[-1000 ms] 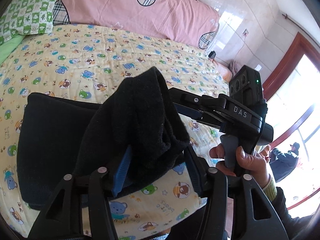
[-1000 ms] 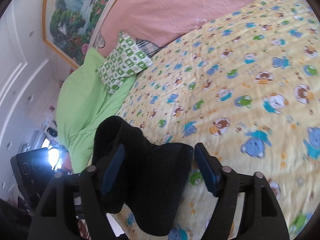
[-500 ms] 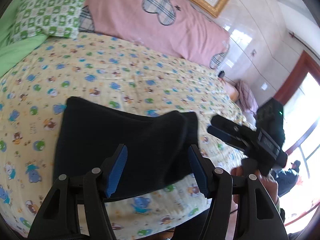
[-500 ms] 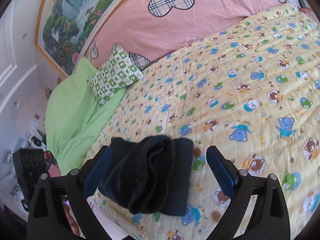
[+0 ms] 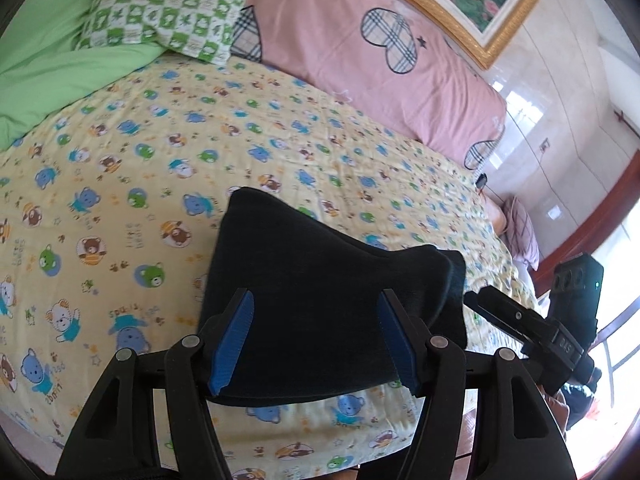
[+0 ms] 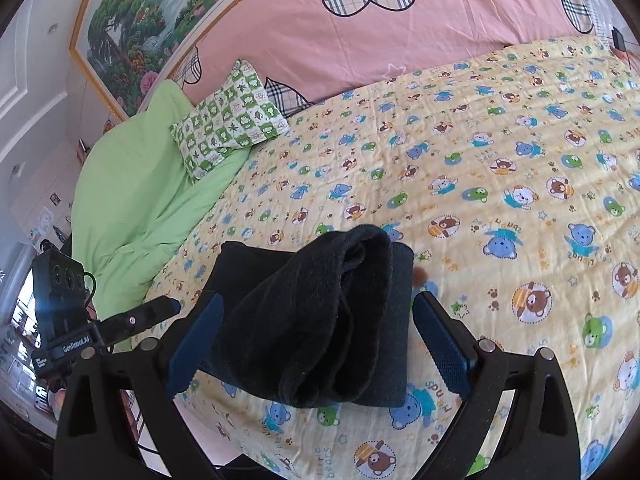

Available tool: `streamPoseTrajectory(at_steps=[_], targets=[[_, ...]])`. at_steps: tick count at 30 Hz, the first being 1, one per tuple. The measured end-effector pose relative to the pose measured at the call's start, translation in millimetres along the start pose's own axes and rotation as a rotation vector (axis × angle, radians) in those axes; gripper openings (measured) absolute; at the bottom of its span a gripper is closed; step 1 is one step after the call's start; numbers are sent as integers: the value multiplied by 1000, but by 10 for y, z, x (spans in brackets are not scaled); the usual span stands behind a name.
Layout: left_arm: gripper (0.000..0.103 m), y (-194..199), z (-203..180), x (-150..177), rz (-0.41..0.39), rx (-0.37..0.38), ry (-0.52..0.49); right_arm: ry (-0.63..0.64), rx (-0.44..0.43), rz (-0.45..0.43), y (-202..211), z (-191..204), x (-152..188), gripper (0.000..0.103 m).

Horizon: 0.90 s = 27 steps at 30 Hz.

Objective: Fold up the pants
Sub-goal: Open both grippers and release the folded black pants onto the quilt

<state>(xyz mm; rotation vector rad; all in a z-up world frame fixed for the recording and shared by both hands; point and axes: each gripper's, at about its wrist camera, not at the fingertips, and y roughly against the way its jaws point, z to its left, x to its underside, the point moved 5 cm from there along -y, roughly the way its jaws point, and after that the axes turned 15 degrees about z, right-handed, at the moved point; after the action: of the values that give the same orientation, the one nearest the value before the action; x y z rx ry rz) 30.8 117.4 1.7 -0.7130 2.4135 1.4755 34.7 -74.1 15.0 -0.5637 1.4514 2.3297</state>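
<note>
The black pants (image 5: 316,288) lie folded in a thick bundle on the yellow bear-print bedspread (image 5: 140,168), near the bed's front edge. They also show in the right wrist view (image 6: 320,320), with the top fold bunched up. My left gripper (image 5: 316,336) is open, its blue pads either side of the bundle and above it, holding nothing. My right gripper (image 6: 320,344) is open too, wide of the bundle and empty. The right gripper's body (image 5: 552,328) shows at the right in the left wrist view.
A pink quilt with plaid hearts (image 5: 360,44), a green checked pillow (image 5: 168,4) and a green duvet (image 6: 132,208) lie at the head of the bed. A framed painting (image 6: 160,20) hangs on the wall. The bed edge (image 6: 224,444) is just below the pants.
Both grippers let go of the pants, opened and pulled back and up. The fold they held now lies dropped on the bundle.
</note>
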Motion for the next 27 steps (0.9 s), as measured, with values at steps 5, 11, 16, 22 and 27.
streamPoseTrajectory(at_steps=[5,11,16,22,27], targets=[[65,-13,122,4,6,-12,24,-19,9,10,-21,-35,57,96],[65,-90,204,-9,26,-9,51,-30,16,29,-87,-58,111,96],[65,-157,233,-34,38,-10,56,-35,21,47,-162,-80,137,96],[68,-256,264,-88,52,-35,55,-76,11,65,-243,-200,177,96],[70,-378,278,-153,70,-51,44,-91,10,71,-278,-249,191,96]])
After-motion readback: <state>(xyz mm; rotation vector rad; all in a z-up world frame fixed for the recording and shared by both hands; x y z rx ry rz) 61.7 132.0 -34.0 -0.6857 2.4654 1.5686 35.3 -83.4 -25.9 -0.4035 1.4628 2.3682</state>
